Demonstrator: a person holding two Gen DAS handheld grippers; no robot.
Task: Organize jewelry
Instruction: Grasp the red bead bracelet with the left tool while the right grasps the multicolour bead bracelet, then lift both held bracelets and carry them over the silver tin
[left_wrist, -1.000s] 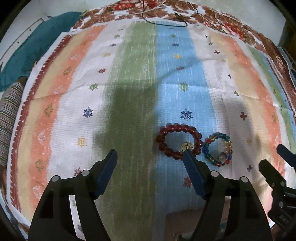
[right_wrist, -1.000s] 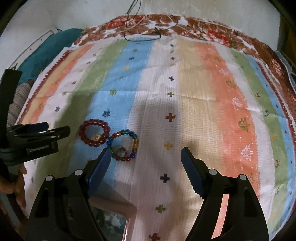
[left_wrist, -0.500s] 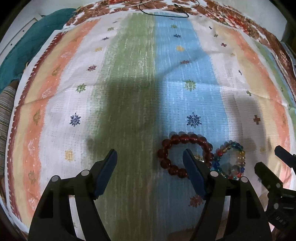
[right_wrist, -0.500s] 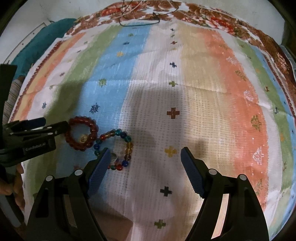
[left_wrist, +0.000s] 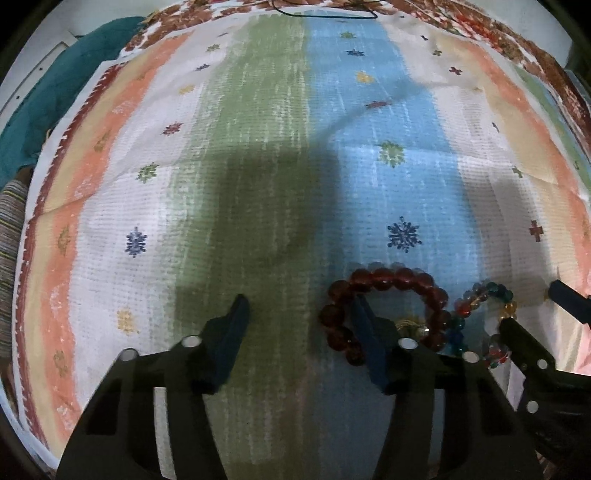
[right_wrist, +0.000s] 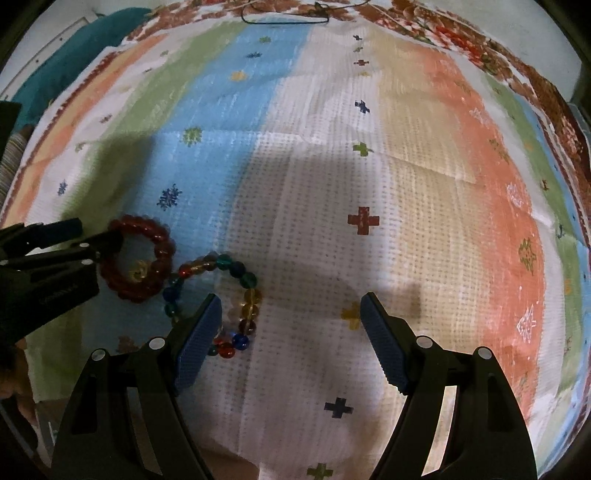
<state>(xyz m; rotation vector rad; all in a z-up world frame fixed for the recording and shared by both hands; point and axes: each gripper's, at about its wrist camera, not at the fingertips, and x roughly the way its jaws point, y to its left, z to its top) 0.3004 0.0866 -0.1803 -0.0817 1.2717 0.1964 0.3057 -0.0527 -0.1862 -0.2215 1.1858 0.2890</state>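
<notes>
A striped cloth (left_wrist: 280, 184) in orange, white, green and blue bands, sprinkled with small flower and cross motifs, fills nearly the whole of both views; whether it covers a counter or a bed cannot be told. At the upper left of the frame a teal fabric (left_wrist: 40, 107) lies past its edge. The left claw (left_wrist: 299, 314) fills the lower centre of its own view, jaws spread wide and holding nothing, its right finger lying over the left part of the red bead bracelet (left_wrist: 388, 277). The right claw (right_wrist: 290, 306) is likewise wide open and empty, its left finger over the inner side of the multicoloured bead bracelet (right_wrist: 247, 280). The two bracelets lie flat on the cloth just beside each other, apparently touching, at the lower left of the right wrist view and the lower right of the left wrist view.
</notes>
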